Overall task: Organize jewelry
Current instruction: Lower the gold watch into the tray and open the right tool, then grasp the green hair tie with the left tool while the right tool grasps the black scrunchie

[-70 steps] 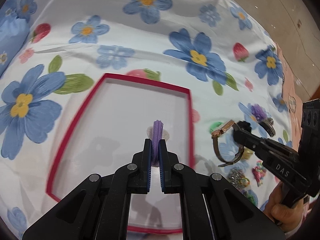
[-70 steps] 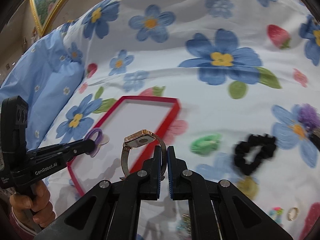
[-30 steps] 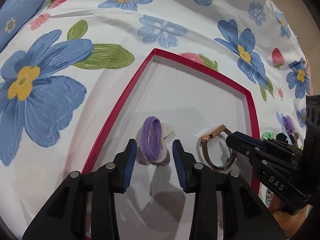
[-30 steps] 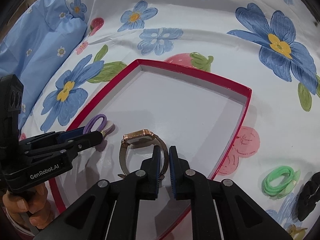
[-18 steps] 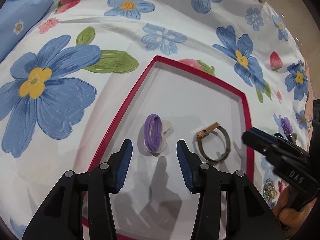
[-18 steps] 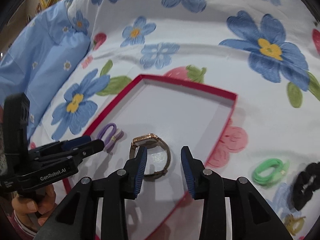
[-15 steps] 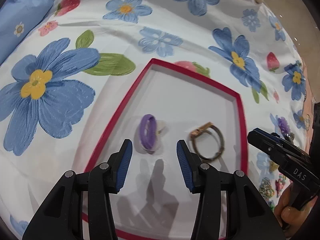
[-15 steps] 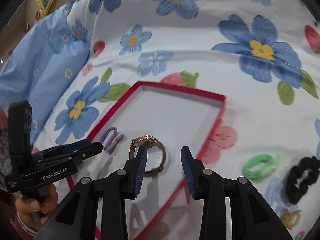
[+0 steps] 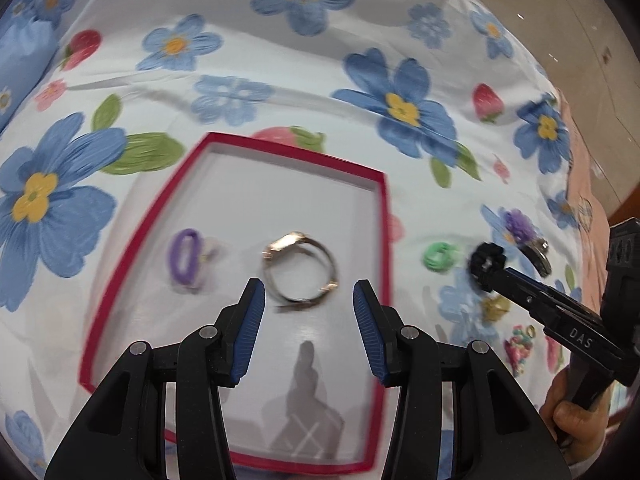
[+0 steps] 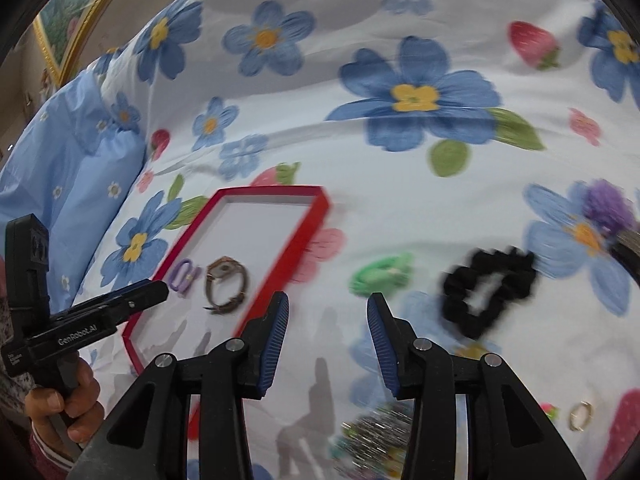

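Two markings can be read. In the left wrist view, the right gripper carries the white letters "DAS" on the side of its black body, near the hand that holds it. In the right wrist view, the left gripper carries "GenRobot.AI" in white along the side of its black body; a smaller white label sits just below that at the handle end, too small to read. No other lettering or numbers can be read.
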`<state>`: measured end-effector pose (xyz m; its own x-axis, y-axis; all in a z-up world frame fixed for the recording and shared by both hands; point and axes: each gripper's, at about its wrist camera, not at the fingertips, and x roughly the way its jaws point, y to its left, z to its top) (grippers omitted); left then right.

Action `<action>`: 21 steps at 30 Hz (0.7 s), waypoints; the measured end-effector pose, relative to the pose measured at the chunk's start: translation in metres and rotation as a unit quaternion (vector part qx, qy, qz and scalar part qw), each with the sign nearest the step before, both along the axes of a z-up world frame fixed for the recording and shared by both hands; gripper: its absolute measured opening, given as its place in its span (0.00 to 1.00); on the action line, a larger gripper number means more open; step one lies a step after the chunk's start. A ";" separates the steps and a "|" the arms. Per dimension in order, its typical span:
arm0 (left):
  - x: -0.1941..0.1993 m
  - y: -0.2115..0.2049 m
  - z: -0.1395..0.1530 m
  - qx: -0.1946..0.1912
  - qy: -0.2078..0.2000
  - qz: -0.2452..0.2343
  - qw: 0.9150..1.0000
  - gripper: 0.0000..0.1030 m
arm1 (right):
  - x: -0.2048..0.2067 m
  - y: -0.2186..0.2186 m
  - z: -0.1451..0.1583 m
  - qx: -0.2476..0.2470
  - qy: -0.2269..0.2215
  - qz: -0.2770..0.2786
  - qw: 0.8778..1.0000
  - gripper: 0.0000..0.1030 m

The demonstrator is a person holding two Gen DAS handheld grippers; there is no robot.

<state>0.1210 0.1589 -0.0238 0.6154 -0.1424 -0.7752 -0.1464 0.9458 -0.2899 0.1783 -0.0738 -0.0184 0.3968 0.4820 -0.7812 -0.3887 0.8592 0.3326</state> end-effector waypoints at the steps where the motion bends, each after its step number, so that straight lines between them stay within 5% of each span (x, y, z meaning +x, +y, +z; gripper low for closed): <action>1: 0.001 -0.008 0.001 0.001 0.000 -0.009 1.000 0.43 | -0.001 -0.008 0.000 -0.001 -0.001 -0.007 1.000 0.42; 21: 0.018 -0.096 0.005 0.031 0.008 -0.105 0.994 0.52 | -0.015 -0.120 -0.001 0.011 0.005 -0.112 0.994 0.48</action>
